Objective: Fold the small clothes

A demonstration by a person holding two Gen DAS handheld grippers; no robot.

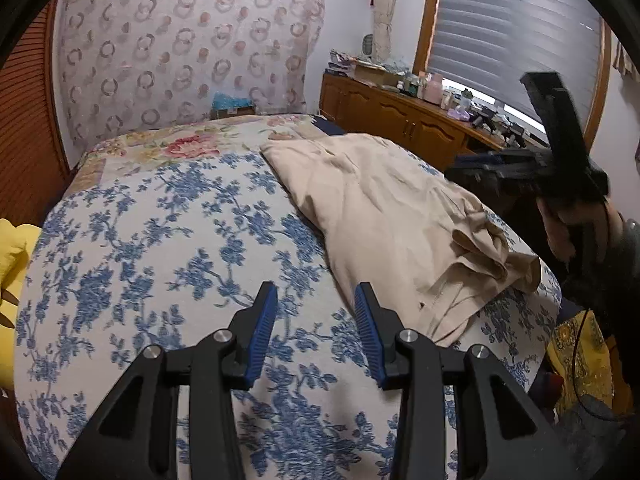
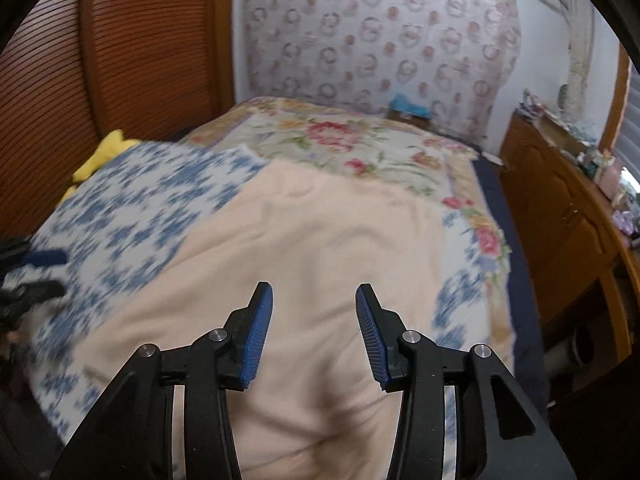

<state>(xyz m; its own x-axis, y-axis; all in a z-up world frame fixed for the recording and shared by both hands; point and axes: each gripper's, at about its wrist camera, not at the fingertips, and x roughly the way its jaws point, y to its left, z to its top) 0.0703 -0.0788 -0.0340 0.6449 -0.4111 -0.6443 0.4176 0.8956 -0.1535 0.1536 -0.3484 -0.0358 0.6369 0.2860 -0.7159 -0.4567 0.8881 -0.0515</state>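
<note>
A beige garment (image 1: 384, 216) lies loosely spread on the blue-flowered bedspread (image 1: 160, 240), bunched at its near right end. My left gripper (image 1: 316, 300) is open and empty, over the bedspread just left of the garment's near edge. My right gripper (image 2: 314, 300) is open and empty, hovering above the middle of the beige garment (image 2: 320, 240). In the left wrist view the right gripper's body (image 1: 532, 172) shows at the right, held in a hand above the garment's right side. The left gripper's fingers (image 2: 40, 258) show at the left edge of the right wrist view.
A yellow cloth (image 1: 16, 248) lies at the bed's left edge by a wooden slatted door (image 2: 120, 60). A wooden dresser (image 1: 400, 116) crowded with small items stands to the right under a window. A patterned cloth (image 1: 180, 48) hangs behind the bed.
</note>
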